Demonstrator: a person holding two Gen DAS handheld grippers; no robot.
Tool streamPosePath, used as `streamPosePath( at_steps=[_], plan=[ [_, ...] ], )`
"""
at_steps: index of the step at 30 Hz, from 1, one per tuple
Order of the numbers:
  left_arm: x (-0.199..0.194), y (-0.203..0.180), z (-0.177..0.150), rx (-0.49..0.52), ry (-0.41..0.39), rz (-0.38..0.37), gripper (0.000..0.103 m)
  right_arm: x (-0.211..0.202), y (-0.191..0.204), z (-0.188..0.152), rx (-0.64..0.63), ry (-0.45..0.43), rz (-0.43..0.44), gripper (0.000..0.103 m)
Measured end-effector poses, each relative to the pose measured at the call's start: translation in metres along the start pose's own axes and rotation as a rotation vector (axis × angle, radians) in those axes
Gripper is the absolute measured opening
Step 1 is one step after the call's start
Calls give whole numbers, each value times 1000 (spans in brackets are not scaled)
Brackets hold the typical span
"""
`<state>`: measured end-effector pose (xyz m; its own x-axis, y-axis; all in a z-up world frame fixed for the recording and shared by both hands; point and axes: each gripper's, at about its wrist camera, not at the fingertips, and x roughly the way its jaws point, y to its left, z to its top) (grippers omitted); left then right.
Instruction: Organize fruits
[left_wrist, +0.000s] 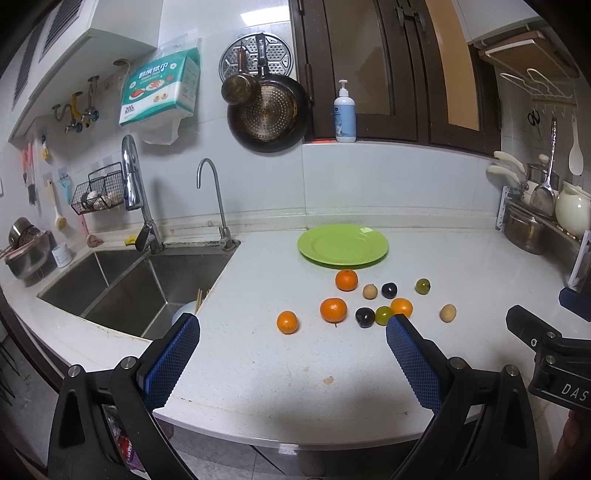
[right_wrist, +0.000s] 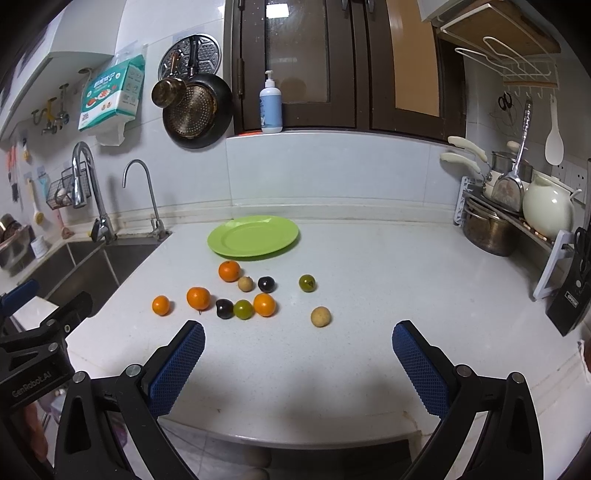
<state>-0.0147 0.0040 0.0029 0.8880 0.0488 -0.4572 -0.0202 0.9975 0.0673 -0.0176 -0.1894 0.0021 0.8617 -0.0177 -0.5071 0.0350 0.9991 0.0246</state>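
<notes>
Left wrist view: my left gripper (left_wrist: 293, 334) has its jaws spread wide, nothing between them, hanging over the near edge of the counter (left_wrist: 258, 369). Fruits are scattered ahead of the fingertips, none on the green plate (left_wrist: 342, 244) yet; the plate sits beyond the whole cluster. Closest to me: a small orange (left_wrist: 287, 322), almost dead centre between the pads and just ahead. A bigger orange (left_wrist: 333, 309) sits a little further, toward my right pad. A dark plum (left_wrist: 365, 317) and a green fruit (left_wrist: 383, 315) lie just off my right pad's tip (left_wrist: 400, 325), with a third orange partly hidden behind it. The sink (left_wrist: 129, 288) is off to the left.

Right wrist view: my right gripper (right_wrist: 298, 334) is also fully open and empty, over the counter edge. The cluster lies ahead and left of its centreline. Only the tan fruit (right_wrist: 320, 316) sits close to centre, just ahead between the pads. The green-brown one (right_wrist: 307, 283) is further out, and the plate is beyond, ahead-left.

My call: nothing has been sorted. Round fruits, so there's no grip axis to worry about. Left tongs are nearer the small orange, right tongs nearer the tan fruit; both are straight-ahead reaches.
</notes>
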Motion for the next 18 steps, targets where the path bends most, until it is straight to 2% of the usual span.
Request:
streamPosePath(
  at_steps=[18],
  plan=[
    [-2,-2,-2,9,-18,-3,103,3,-1,-1,2,3,5,103]
  ],
)
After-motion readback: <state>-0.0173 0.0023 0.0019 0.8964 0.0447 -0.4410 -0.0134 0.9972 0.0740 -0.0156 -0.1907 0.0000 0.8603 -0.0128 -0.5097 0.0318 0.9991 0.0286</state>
